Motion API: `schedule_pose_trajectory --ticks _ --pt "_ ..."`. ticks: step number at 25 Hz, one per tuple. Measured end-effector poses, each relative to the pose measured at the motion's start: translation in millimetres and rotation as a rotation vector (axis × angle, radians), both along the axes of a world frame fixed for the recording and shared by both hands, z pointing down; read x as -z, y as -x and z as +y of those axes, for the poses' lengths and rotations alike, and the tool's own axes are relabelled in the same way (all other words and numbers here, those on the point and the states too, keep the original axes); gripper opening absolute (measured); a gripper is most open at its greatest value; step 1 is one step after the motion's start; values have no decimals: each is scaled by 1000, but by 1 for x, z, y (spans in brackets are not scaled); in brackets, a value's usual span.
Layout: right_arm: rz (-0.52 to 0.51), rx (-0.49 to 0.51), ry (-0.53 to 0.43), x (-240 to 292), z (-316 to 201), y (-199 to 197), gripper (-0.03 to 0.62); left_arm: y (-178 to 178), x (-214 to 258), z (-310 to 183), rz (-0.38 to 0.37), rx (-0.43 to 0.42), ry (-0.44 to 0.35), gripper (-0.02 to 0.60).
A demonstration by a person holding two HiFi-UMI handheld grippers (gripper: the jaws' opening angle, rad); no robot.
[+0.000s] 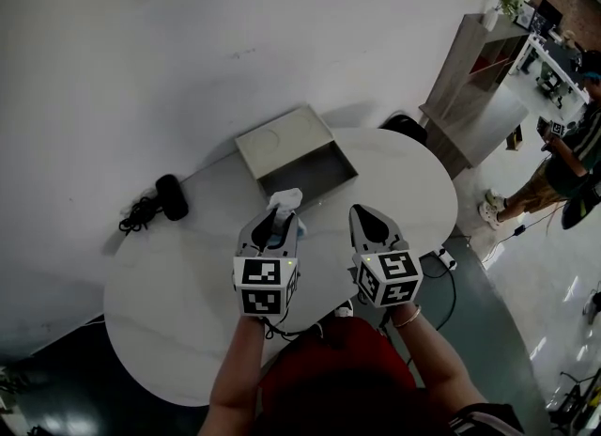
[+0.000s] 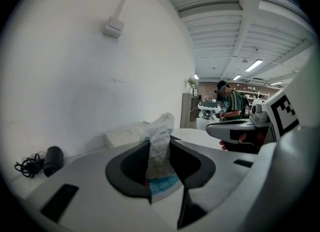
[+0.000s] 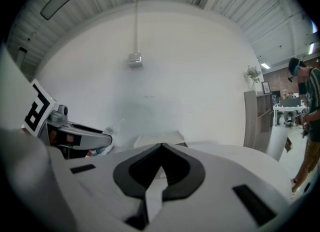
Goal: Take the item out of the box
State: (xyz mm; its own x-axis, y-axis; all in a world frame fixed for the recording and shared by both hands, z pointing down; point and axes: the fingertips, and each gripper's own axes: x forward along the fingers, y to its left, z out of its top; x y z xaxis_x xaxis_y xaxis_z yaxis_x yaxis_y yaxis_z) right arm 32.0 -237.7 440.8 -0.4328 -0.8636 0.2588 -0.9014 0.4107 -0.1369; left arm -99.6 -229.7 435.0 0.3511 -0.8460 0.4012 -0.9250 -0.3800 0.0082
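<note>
The grey cardboard box (image 1: pixel 308 179) lies open at the far side of the round white table (image 1: pixel 169 293), its lid (image 1: pixel 284 140) folded back towards the wall. My left gripper (image 1: pixel 282 212) hovers just in front of the box, shut on a white plastic packet (image 1: pixel 287 198). In the left gripper view the packet (image 2: pixel 160 126), crinkled with a blue printed lower edge, is pinched between the two dark pads of my left gripper (image 2: pixel 160 142). My right gripper (image 1: pixel 362 210) hovers beside it to the right, shut with nothing in it; its tips (image 3: pixel 161 146) meet in front of the box (image 3: pixel 157 138).
A black adapter with a coiled cable (image 1: pixel 158 201) lies at the table's left edge. A dark chair (image 1: pixel 406 127) stands behind the table. A wooden shelf unit (image 1: pixel 479 77) and a standing person (image 1: pixel 563 166) are at the right. A power strip (image 1: pixel 441 259) lies on the floor.
</note>
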Motion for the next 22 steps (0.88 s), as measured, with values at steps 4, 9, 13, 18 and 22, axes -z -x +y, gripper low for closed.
schedule_pose_trajectory --ticks 4,9,13,18,22 --pt "4 3 -10 3 4 0 15 -2 0 5 11 1 3 135" --pt "-5 -1 -15 7 10 -1 14 -5 -1 11 28 1 7 135" --pt "-13 1 -18 9 14 0 14 -4 -2 16 28 8 6 135" --pt "-18 -8 -20 10 20 -1 14 -3 -3 20 39 9 11 135" --pt "-22 -8 -23 10 25 -1 14 0 -1 23 40 14 2 135"
